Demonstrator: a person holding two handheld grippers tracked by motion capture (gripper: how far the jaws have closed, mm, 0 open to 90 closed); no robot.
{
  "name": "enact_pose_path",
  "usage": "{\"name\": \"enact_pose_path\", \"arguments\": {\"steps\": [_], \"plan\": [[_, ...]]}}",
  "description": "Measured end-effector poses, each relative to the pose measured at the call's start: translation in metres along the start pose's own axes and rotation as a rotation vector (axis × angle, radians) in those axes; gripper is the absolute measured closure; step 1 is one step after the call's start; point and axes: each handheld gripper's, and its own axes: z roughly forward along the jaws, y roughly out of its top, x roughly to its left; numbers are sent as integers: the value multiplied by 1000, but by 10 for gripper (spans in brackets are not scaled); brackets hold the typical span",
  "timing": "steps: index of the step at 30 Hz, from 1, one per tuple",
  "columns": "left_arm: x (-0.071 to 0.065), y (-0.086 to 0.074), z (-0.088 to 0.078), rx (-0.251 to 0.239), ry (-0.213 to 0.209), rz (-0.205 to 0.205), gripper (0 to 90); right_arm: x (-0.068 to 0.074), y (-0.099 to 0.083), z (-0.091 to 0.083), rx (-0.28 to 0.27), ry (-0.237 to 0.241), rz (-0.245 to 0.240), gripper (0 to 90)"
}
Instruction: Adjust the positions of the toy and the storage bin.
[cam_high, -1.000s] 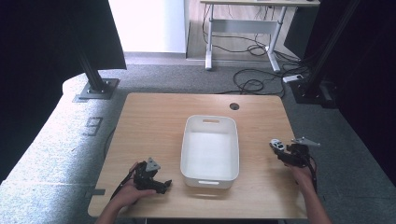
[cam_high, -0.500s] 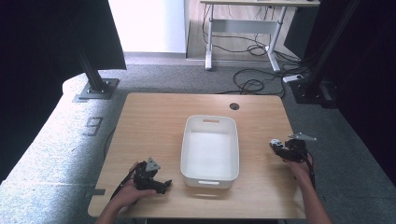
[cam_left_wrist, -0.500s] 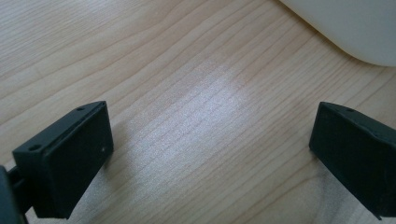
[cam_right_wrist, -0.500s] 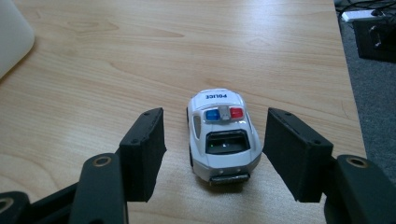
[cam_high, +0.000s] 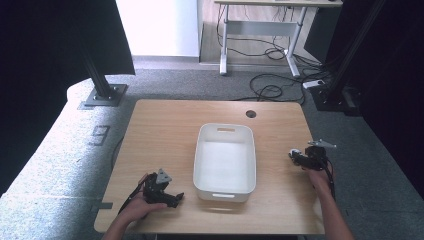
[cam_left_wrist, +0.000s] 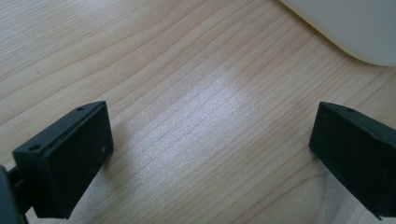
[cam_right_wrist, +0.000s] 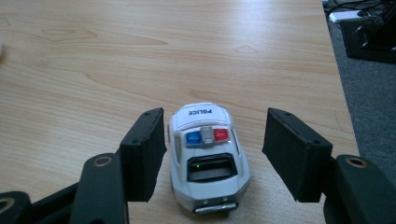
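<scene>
Pointing its long axis toward the table's far edge, the police car (cam_right_wrist: 207, 158) sat between the wide-open right gripper (cam_right_wrist: 212, 149), which had crept slightly nearer.

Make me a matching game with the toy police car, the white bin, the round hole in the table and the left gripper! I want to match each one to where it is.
Things:
1. toy police car
2. white bin
3. round hole
4. left gripper

Places:
A. middle of the wooden table
B. between the right gripper's open jaws
C. near the table's far edge, beyond the bin
D. near the table's front edge, left of the bin

Pairs: 1-B, 2-A, 3-C, 4-D
</scene>
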Motion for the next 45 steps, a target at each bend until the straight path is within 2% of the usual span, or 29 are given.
{"name": "enact_pose_path", "arguments": {"steps": [5,9,21,35,45], "plan": [[0,0,0,1,-1,0,0,-4,-2,6,16,9,13,376],[0,0,0,1,0,0,0,0,-3,9,19,16,-12,376],[0,0,0,1,2,-2,0,1,-6,15,54,4,-28,387],[0,0,0,1,2,-3,0,3,-6,16,59,14,-40,475],[0,0,0,1,3,-3,0,0,-5,14,72,33,3,495]]}}
